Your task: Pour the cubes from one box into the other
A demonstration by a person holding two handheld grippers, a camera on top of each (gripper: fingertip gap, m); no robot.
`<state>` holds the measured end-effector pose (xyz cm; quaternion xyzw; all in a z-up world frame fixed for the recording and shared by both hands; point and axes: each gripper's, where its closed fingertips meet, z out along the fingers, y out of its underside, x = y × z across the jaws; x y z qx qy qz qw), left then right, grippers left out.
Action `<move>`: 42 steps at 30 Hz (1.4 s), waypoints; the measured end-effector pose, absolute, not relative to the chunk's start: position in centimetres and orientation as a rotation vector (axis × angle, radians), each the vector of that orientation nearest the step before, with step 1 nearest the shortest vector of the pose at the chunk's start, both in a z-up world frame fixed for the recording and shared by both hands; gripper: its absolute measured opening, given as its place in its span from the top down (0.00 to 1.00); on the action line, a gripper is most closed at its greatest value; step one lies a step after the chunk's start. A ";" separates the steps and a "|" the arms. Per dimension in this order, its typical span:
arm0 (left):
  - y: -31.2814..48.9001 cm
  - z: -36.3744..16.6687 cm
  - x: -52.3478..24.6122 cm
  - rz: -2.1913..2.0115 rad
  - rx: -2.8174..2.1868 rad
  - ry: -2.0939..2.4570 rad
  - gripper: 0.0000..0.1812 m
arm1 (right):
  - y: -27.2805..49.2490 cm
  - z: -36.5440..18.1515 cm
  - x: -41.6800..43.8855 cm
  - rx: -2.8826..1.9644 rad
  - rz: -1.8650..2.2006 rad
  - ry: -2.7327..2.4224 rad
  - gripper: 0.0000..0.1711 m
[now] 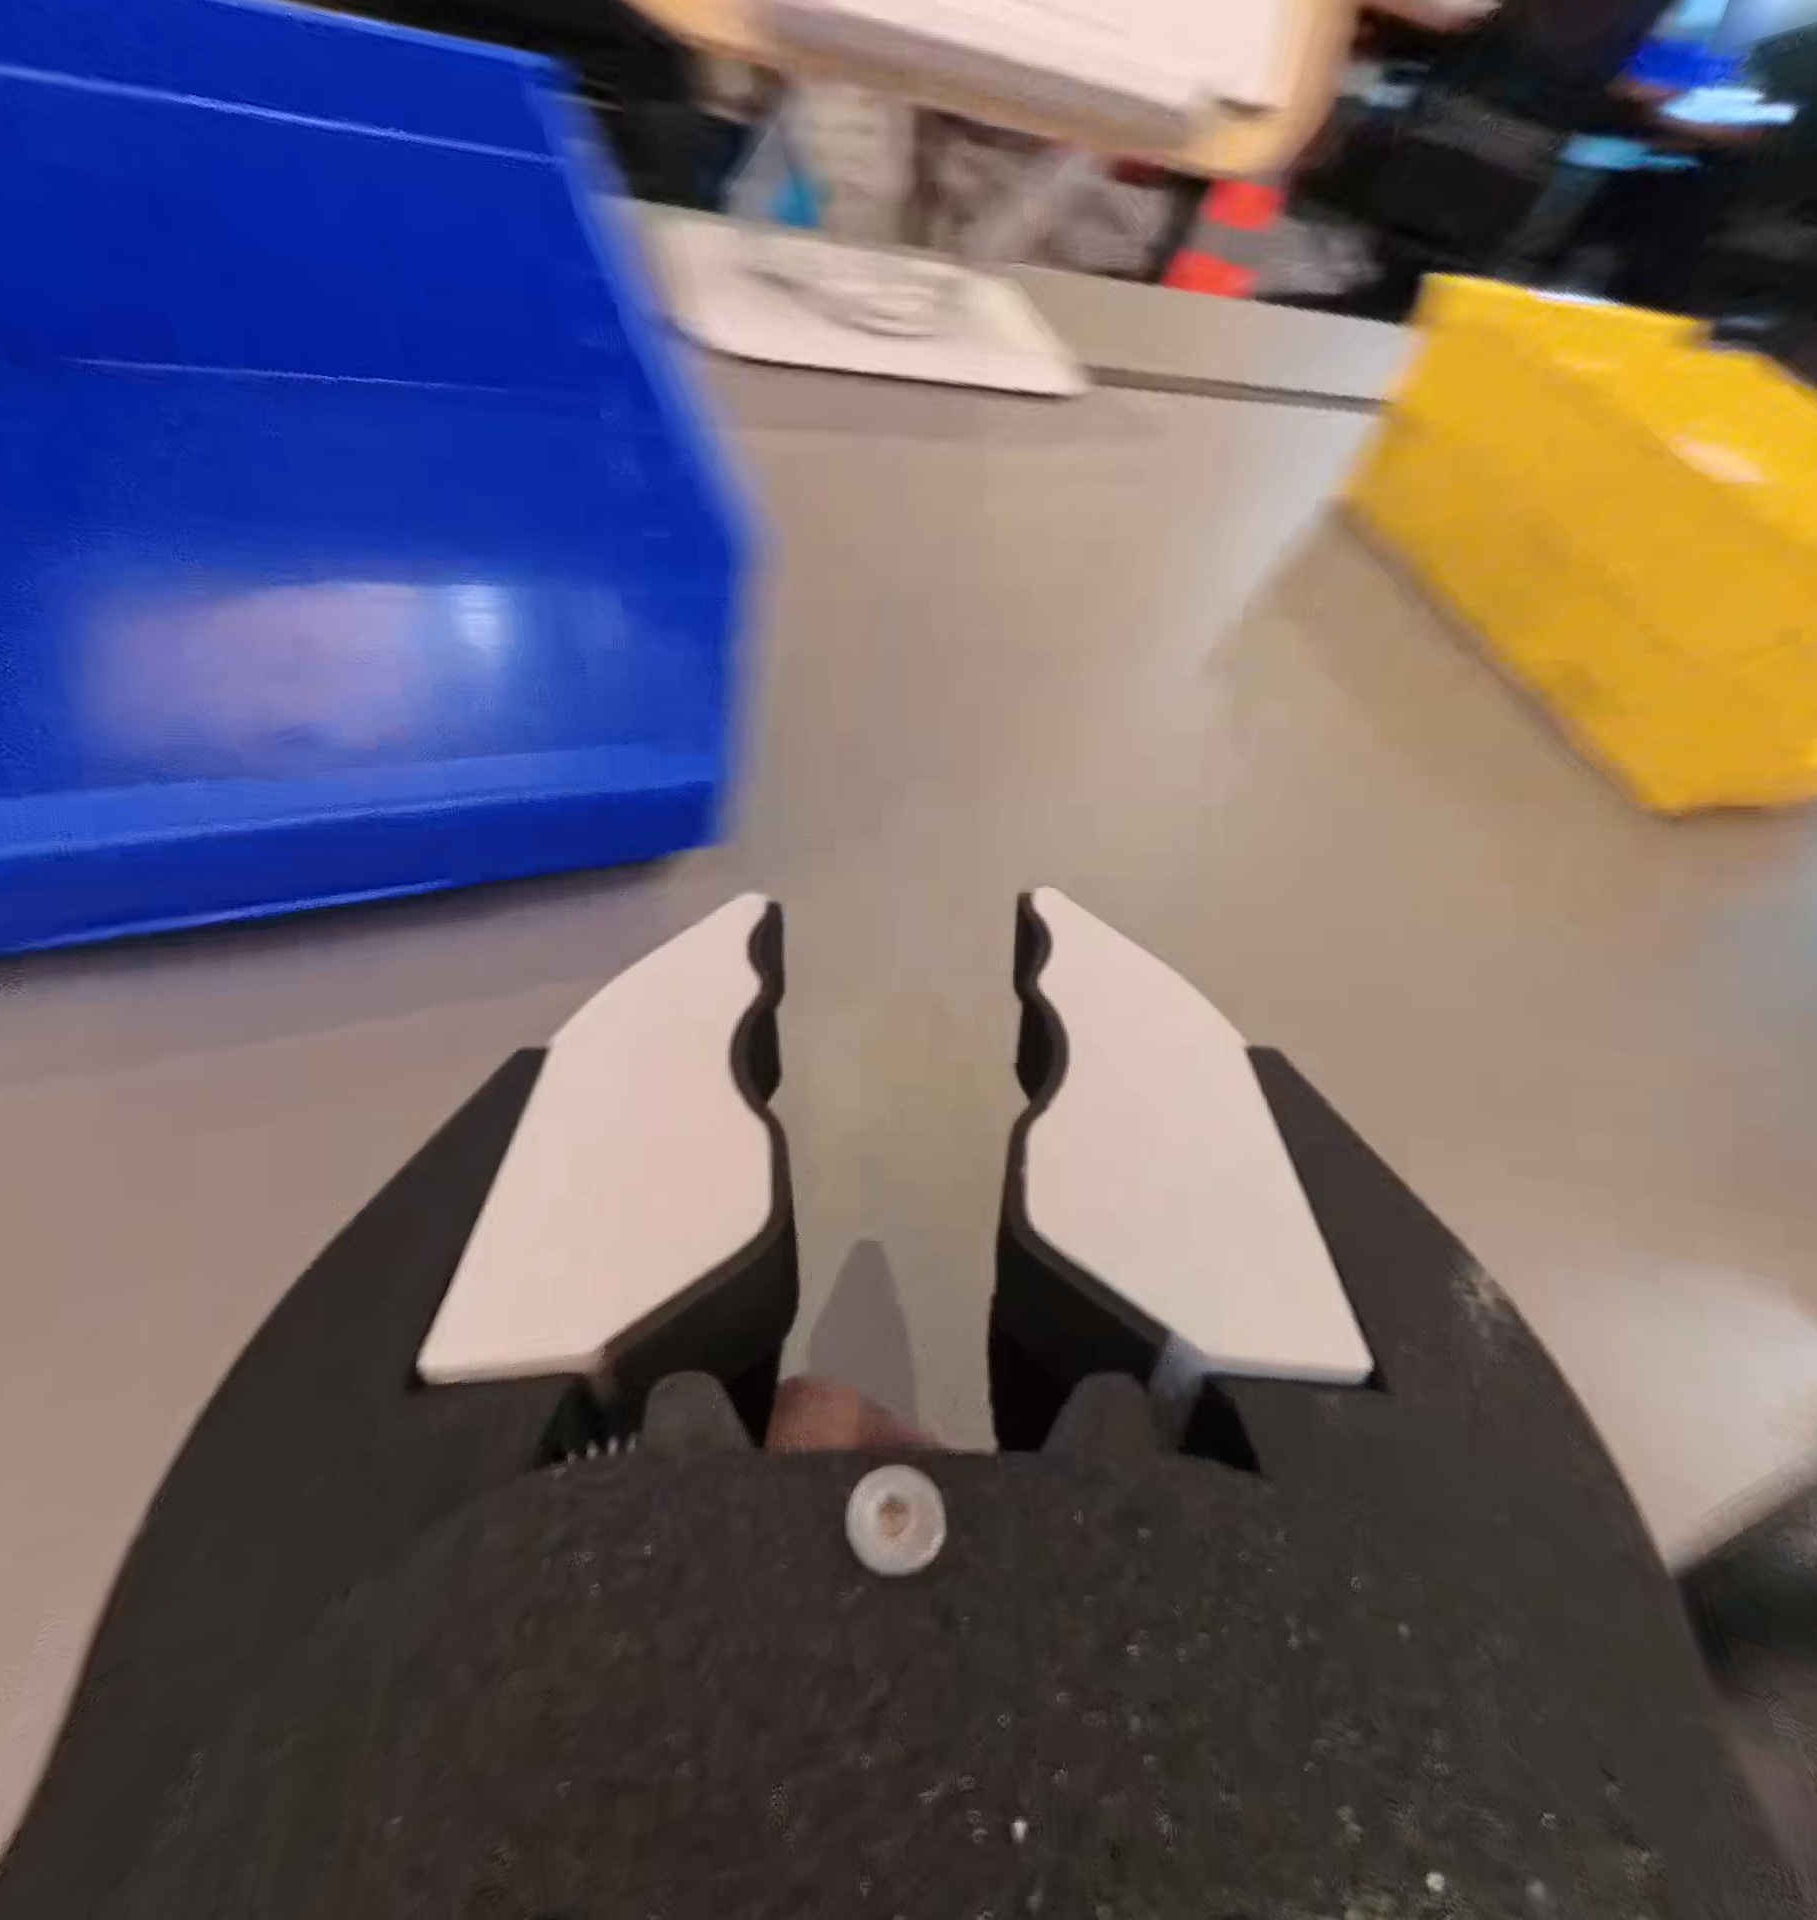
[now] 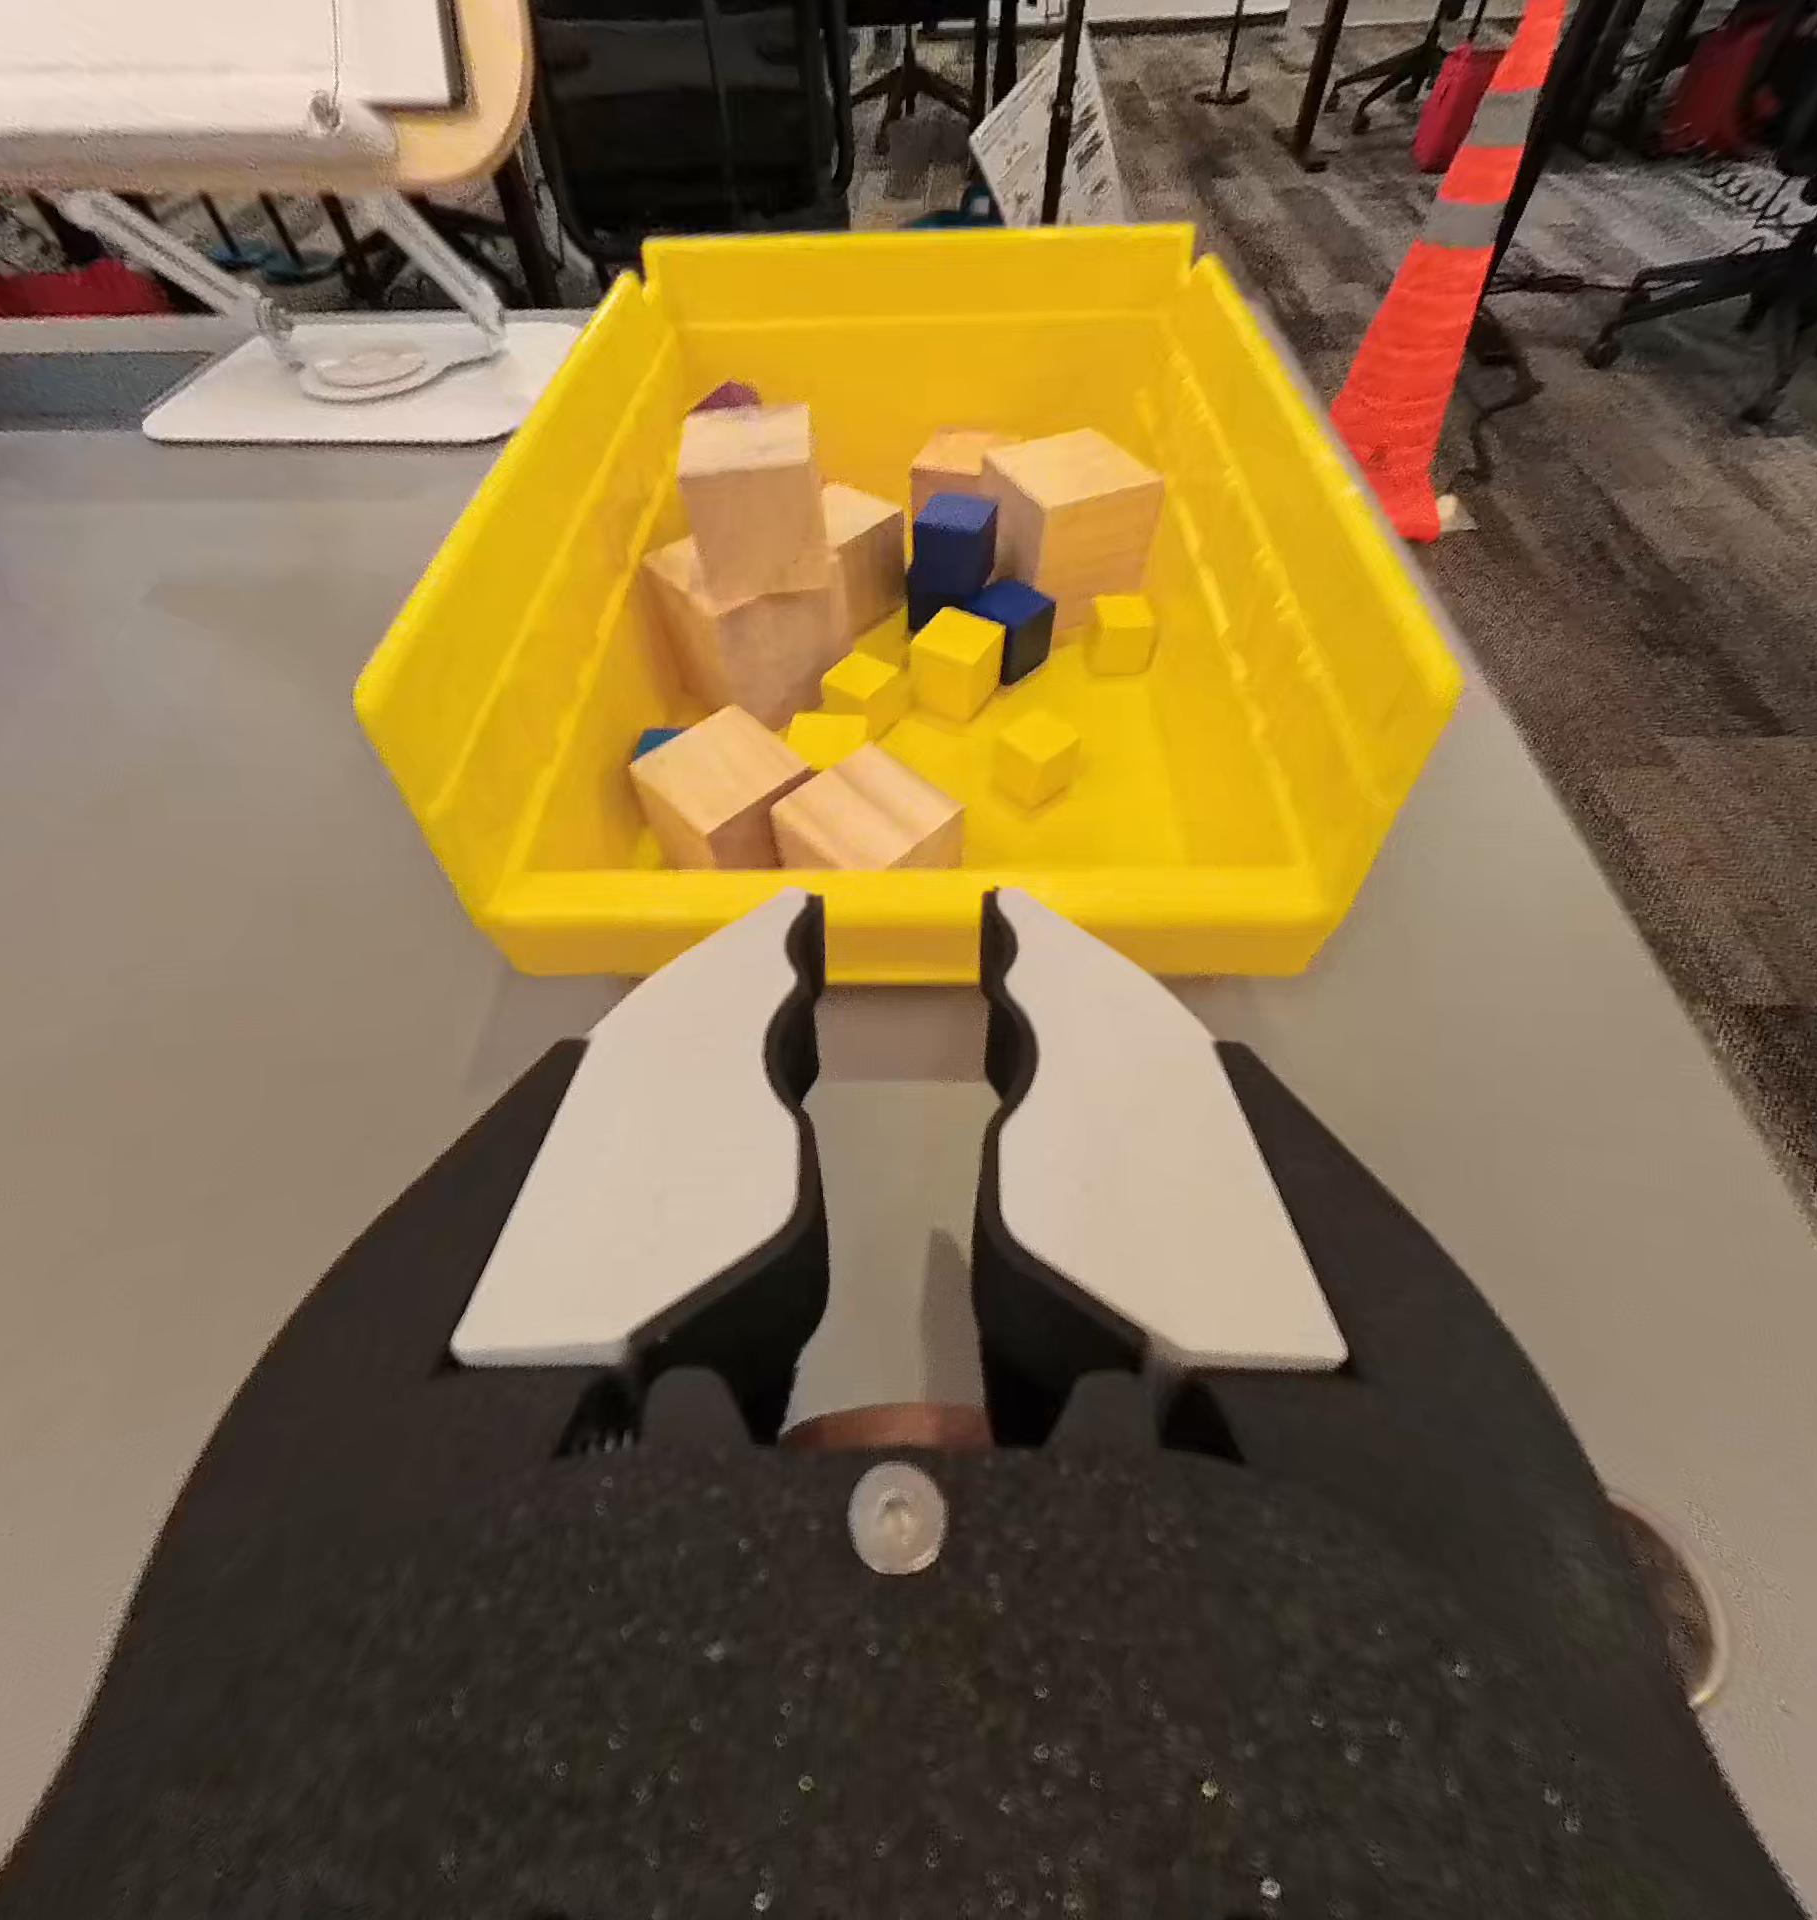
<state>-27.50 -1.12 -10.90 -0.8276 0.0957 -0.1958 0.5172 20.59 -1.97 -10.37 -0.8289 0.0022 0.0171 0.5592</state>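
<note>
My right gripper (image 2: pixel 902 914), jaws apart and empty, faces the yellow box (image 2: pixel 1236 914) of cubes (image 2: pixel 753 499), its low front wall toward me; my left gripper (image 1: pixel 896 920), also apart, sits beside the blue box (image 1: pixel 312 447)

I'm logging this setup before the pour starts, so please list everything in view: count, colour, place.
yellow box: one, yellow, on the table straight ahead of the right gripper
cubes: many, plain wood, yellow and dark blue, plus one purple at the back, inside the yellow box
blue box: one, blue, on the table, ahead-left in the left wrist view
table: one, grey
white stand base: one, white, at the table's far edge
traffic cone: one, orange with grey bands, on the floor at right
left gripper: one, black and white, jaws open, empty
right gripper: one, black and white, jaws open, empty
</note>
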 end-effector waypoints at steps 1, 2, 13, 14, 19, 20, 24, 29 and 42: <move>-1.5 -10.4 -23.8 -0.548 -1.987 0.296 0.77 | -1.7 -9.3 21.1 -1.940 0.036 0.007 0.84; -1.9 -10.0 -19.9 -0.615 -1.988 0.374 0.76 | -1.3 -7.9 21.9 -1.912 0.018 0.014 0.84; 3.0 -11.2 12.7 -0.477 -2.006 0.532 0.70 | 2.1 -10.0 30.4 -1.893 -0.114 0.180 0.74; 4.3 -12.0 12.8 -0.372 -2.035 0.490 0.71 | 1.9 -11.2 31.3 -1.931 -0.158 0.181 0.72; 6.2 -13.9 12.1 -0.457 -2.144 0.267 0.87 | 4.2 -13.1 32.9 -1.997 -0.144 0.230 0.69; 6.5 -13.9 11.6 -0.454 -2.151 0.250 0.90 | 4.9 -13.4 32.2 -2.016 -0.092 0.213 0.72; 7.0 -13.8 10.0 -0.398 -2.171 0.217 0.93 | 5.5 -13.3 28.7 -2.017 0.129 0.209 0.98; 6.7 -10.9 4.9 -0.297 -2.077 0.216 0.97 | 4.5 -10.2 23.9 -1.965 0.091 0.253 0.99; 7.4 -9.0 -21.3 -0.188 -2.026 0.120 0.98 | 7.3 -8.5 -2.3 -1.892 0.216 0.131 0.98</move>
